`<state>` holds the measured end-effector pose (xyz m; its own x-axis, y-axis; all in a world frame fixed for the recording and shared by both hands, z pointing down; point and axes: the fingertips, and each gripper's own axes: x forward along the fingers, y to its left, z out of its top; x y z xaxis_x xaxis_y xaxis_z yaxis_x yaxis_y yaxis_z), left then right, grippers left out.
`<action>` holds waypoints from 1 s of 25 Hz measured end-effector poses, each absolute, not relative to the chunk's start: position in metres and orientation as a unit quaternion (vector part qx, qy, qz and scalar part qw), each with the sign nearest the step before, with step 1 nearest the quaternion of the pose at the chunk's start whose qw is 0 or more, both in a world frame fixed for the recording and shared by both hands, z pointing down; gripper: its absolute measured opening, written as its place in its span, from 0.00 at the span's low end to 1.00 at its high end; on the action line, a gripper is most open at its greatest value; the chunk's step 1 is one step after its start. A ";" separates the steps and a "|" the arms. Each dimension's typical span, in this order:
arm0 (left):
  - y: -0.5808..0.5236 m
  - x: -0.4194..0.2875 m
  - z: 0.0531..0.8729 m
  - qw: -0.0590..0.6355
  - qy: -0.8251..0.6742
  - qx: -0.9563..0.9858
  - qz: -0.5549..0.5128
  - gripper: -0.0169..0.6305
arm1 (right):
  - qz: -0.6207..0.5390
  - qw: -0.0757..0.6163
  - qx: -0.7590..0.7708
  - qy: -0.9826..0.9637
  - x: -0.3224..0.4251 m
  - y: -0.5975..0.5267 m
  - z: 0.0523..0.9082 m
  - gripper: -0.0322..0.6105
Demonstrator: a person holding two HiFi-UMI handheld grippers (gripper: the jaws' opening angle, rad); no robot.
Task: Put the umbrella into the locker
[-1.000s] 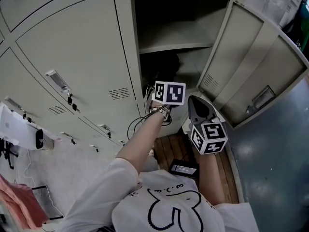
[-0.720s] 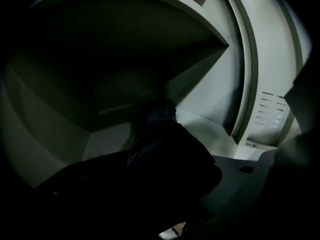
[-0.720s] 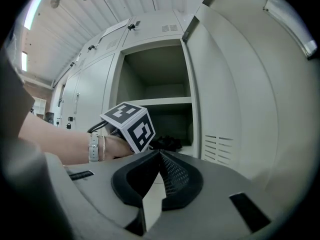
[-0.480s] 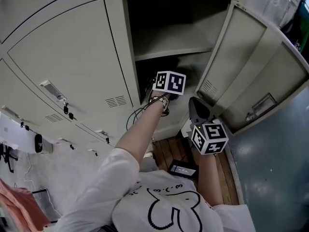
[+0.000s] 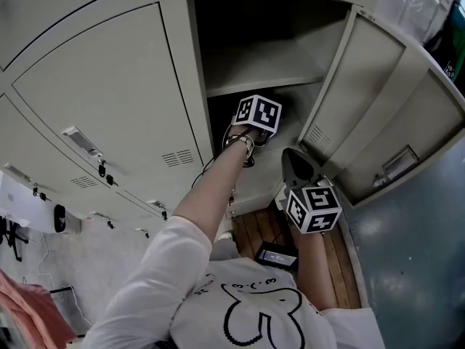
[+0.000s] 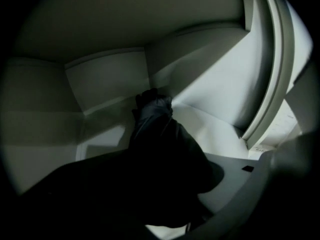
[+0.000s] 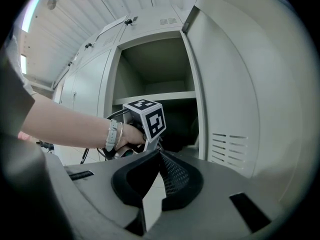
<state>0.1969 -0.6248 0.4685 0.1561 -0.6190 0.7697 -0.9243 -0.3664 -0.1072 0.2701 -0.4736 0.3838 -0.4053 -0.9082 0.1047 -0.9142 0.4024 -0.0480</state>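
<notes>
The black folded umbrella [image 6: 152, 116] lies inside the locker's lower compartment [image 5: 290, 104], its far end against the back corner. Its near end fills the dark space between my left gripper's jaws, which are opening; shadow hides whether the pads touch it. The left gripper's marker cube [image 5: 258, 113] sits at the compartment mouth, and the same cube [image 7: 147, 118] shows in the right gripper view. My right gripper [image 7: 160, 155] hovers outside, below the opening, its black pads [image 7: 175, 176] shut together on nothing.
The locker door [image 5: 378, 100] stands swung open to the right. A shelf [image 5: 261, 82] divides the locker above the left gripper. Closed lockers [image 5: 109, 100] line the left. A wooden floor [image 5: 254, 227] with a black device [image 5: 276, 254] lies below.
The left arm has pushed further into the lower compartment, its cube moving up the head view. The right gripper has barely shifted.
</notes>
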 end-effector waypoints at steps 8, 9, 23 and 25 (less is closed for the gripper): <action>-0.624 0.194 0.467 0.190 -0.543 0.735 0.360 0.48 | 0.050 0.028 0.545 -0.836 0.269 -0.470 0.383 0.08; -0.624 0.194 0.467 0.188 -0.546 0.734 0.357 0.49 | 0.051 0.028 0.545 -0.836 0.269 -0.469 0.383 0.08; -0.624 0.207 0.467 0.180 -0.562 0.754 0.287 0.80 | 0.052 0.032 0.549 -0.834 0.275 -0.462 0.384 0.08; -0.622 0.209 0.465 0.168 -0.559 0.760 0.284 0.80 | 0.051 0.031 0.550 -0.833 0.278 -0.460 0.383 0.08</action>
<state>0.2092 -0.6215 0.4650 0.2133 -0.7552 0.6198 -0.9463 -0.3174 -0.0610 0.2775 -0.4599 0.3833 -0.3932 -0.9131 0.1076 -0.9194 0.3899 -0.0512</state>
